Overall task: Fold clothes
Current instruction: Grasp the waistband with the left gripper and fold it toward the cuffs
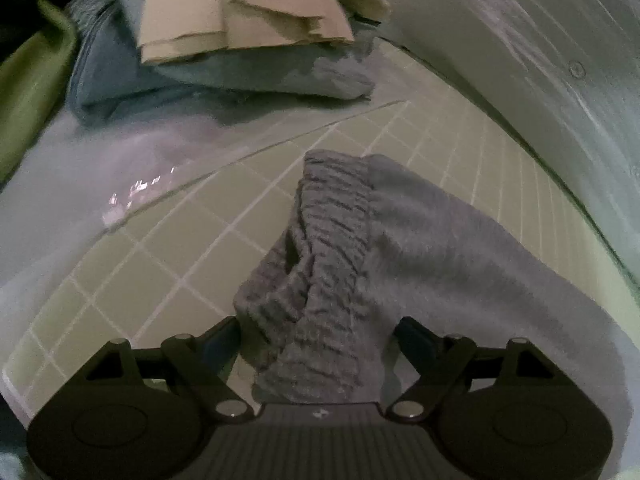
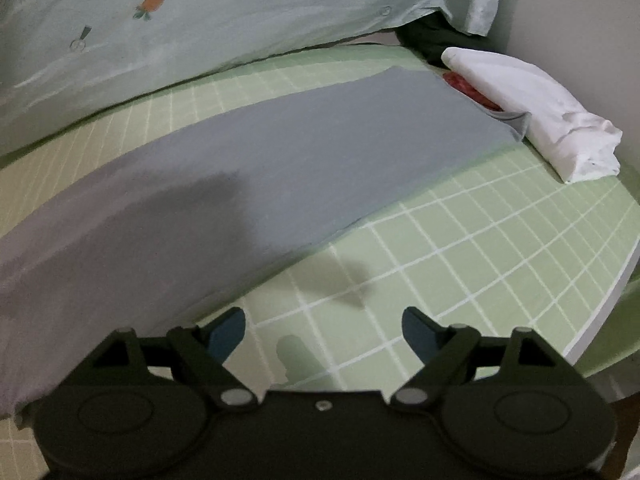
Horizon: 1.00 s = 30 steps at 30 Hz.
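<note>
Grey sweatpants (image 1: 440, 248) lie on a green grid mat (image 1: 180, 248). Their ribbed elastic waistband (image 1: 332, 220) is bunched up and fills the gap between the wide-set fingers of my left gripper (image 1: 320, 332); I see no squeeze on the fabric. In the right wrist view the same grey sweatpants (image 2: 280, 152) stretch flat across the mat (image 2: 460, 240) from lower left to upper right. My right gripper (image 2: 324, 332) is open over bare mat just beside the cloth's near edge, with nothing between its fingers.
A pile of clothes lies behind the waistband: beige (image 1: 240, 8), blue-grey (image 1: 160, 76), green (image 1: 28, 80). Pale carrot-print bedding (image 2: 240, 12) borders the mat's far side. A folded white garment (image 2: 540, 120), a red item (image 2: 468, 88) and dark cloth (image 2: 432, 36) sit far right. The mat's edge (image 2: 600, 308) runs at right.
</note>
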Each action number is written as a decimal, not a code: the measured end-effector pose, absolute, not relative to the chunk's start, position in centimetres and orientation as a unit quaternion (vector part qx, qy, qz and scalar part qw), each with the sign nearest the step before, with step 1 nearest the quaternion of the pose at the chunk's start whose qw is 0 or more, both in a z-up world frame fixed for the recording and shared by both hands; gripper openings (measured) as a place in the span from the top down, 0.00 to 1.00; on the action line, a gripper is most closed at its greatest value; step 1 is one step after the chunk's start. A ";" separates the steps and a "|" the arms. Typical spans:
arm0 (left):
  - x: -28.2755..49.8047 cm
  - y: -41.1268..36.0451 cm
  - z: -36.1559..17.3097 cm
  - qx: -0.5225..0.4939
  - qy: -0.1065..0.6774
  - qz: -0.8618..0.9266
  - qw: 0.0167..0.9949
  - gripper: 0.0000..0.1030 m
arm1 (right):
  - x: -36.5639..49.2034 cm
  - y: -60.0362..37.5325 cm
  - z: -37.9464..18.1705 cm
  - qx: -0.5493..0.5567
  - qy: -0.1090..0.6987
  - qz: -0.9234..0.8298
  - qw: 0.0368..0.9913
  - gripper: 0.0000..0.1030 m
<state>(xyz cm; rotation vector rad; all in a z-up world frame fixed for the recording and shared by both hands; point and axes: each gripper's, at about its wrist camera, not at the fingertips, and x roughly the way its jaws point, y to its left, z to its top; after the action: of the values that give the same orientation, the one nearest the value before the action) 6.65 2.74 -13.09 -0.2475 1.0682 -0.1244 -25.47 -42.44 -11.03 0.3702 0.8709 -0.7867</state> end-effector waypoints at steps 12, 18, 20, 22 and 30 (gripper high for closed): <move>8.1 5.0 -12.6 -0.104 0.484 -0.065 0.867 0.80 | -24.2 -40.5 -10.9 0.173 0.406 -0.388 0.809 0.16; 10.5 7.7 -11.1 -0.098 0.462 -0.006 0.882 0.81 | -24.1 -40.2 -10.5 0.167 0.406 -0.388 0.811 0.16; 11.0 8.3 -10.4 -0.102 0.455 -0.001 0.885 0.81 | -24.3 -40.2 -10.4 0.165 0.405 -0.390 0.811 0.16; 10.9 7.5 -9.6 -0.095 0.445 -0.015 0.890 0.81 | -24.6 -40.5 -10.4 0.168 0.403 -0.392 0.810 0.16; 8.7 0.0 -6.1 -0.073 0.400 -0.096 0.909 0.82 | -25.0 -43.0 -10.5 0.184 0.395 -0.393 0.810 0.16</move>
<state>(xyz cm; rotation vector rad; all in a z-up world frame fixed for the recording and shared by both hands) 8.68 0.01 -6.10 -0.1511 0.8255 -0.1975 -24.97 -42.96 -10.48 0.3930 0.8441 -0.8390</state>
